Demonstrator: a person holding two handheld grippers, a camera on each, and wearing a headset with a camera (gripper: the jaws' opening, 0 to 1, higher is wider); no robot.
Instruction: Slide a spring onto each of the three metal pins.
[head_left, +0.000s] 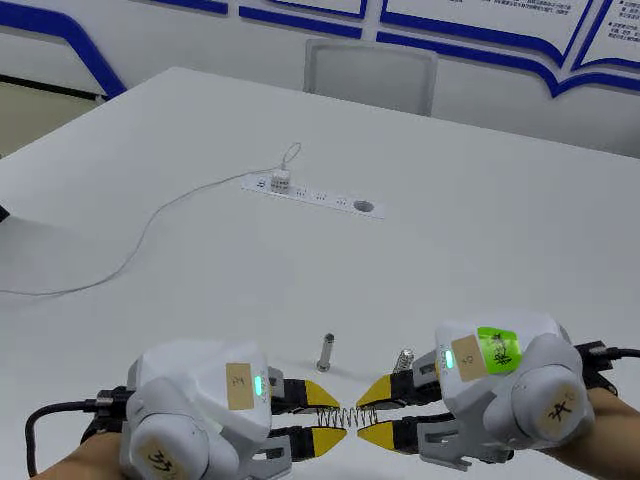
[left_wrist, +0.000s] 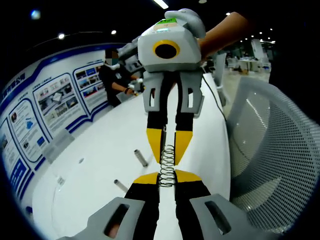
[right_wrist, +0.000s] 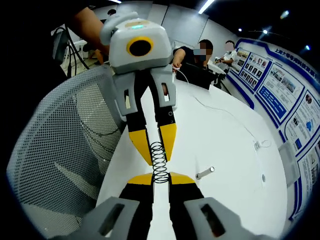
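Now | left gripper (head_left: 330, 417) and right gripper (head_left: 372, 413) are facing tip to tip, just nearer than the upright pin (head_left: 326, 352) on the bench (head_left: 450, 250) | both pairs of fingers are clamping one spring (head_left: 350, 415), each holding an end.

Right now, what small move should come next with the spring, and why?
Probably ease the left gripper a little toward the right gripper, pushing the spring along. The spring spans the gap between both pairs of jaws, and what looks like a thin pin sits in the right gripper's jaws.
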